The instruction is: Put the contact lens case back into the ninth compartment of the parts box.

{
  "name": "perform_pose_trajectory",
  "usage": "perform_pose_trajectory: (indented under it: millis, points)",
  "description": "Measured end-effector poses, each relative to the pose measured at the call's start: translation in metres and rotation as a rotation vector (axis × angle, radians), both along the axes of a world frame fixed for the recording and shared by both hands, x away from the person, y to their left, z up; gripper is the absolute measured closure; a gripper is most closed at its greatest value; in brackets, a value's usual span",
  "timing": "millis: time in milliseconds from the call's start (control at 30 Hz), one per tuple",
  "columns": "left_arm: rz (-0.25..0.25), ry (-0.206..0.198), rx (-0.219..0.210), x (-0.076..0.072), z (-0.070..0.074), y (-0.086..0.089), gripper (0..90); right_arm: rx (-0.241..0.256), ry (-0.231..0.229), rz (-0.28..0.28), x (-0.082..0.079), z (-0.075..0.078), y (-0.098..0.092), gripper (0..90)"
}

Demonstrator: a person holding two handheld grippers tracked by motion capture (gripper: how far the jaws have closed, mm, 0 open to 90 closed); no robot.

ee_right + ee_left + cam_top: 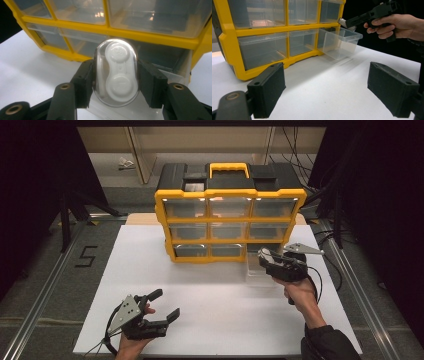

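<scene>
The right gripper [115, 82] has its two black jaws closed on a small oval clear plastic case with a white contact lens holder inside [116, 80]. It holds the case by its two sides, right over the clear plastic drawer [340, 42] that is pulled out of the bottom right slot of the big yellow and black organizer box with see-through drawers [230, 212].

The case is smooth and round, so it could slip or twist between the jaws. If the jaws let go too high or too far forward, the case could hit the drawer's front edge, bounce, and land on the white table [210, 305]. A bump from the gripper could also tip the drawer, because it hangs far out of its slot.

The pulled-out drawer looks empty. The other drawers are all pushed in, and they look empty too, though shine on the plastic hides some of them.

The left gripper [160, 307] sits low near the front edge of the table, well away from the box. Its jaws are wide open and hold nothing.
</scene>
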State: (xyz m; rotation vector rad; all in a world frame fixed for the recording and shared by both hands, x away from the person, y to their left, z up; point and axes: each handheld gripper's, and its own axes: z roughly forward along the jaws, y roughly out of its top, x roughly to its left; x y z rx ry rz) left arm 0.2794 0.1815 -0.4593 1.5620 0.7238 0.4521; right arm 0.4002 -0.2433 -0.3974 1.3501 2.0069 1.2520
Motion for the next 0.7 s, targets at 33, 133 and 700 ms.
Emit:
perform_pose_trajectory:
  millis: [33, 133, 700]
  points:
    - [0.0, 0.0, 0.0, 0.0, 0.0, 0.0, 14.1, 0.003, 0.001, -0.008, 0.0, 0.0, -0.001, 47.7]
    - [0.0, 0.0, 0.0, 0.0, 0.0, 0.0, 14.1, 0.012, 0.004, -0.019, 0.001, 0.0, -0.002, 40.6]
    - [-0.001, 0.001, 0.001, 0.0, 0.0, 0.0, 14.1, 0.038, -0.058, 0.045, -0.011, 0.016, 0.013, 31.0]
